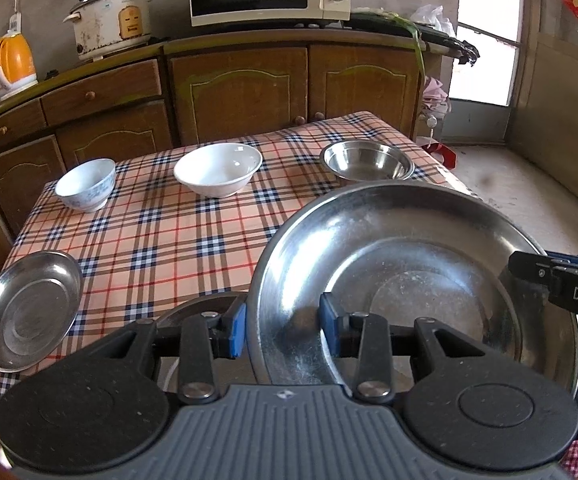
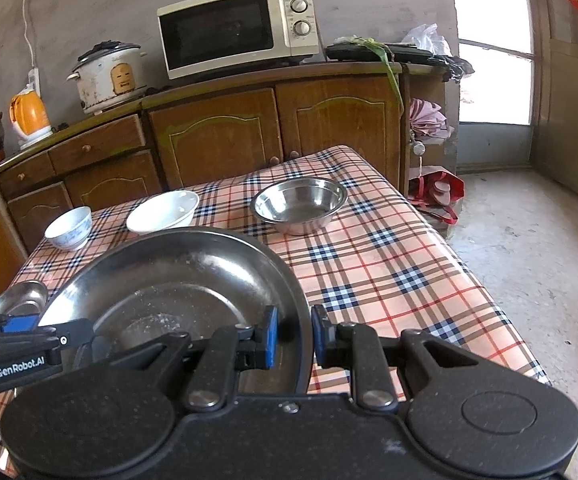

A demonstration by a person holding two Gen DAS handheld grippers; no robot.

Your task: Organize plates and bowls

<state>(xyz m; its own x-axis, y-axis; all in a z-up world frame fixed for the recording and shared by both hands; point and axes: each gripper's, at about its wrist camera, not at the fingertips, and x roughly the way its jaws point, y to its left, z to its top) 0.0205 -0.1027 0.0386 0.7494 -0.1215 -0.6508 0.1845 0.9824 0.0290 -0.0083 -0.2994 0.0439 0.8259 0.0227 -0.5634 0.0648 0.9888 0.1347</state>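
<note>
- A large steel plate [image 1: 409, 264] hangs over the bench's near edge, its rim pinched on opposite sides by the left gripper [image 1: 283, 326] and right gripper [image 2: 293, 336].
- A small steel plate [image 1: 29, 312] lies at the near-left corner.
- Along the far edge, a patterned bowl [image 1: 85, 184], white bowl [image 1: 217, 168] and steel bowl [image 1: 367, 160] stand apart; nothing is stacked, so sorting looks barely begun.

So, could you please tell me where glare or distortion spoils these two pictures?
Left wrist view: the window is blown out white, the cabinet top bows from fisheye, and the large steel plate shows bright streaks. Right wrist view: the window is overexposed too, and the plate glints on its left rim.
</note>
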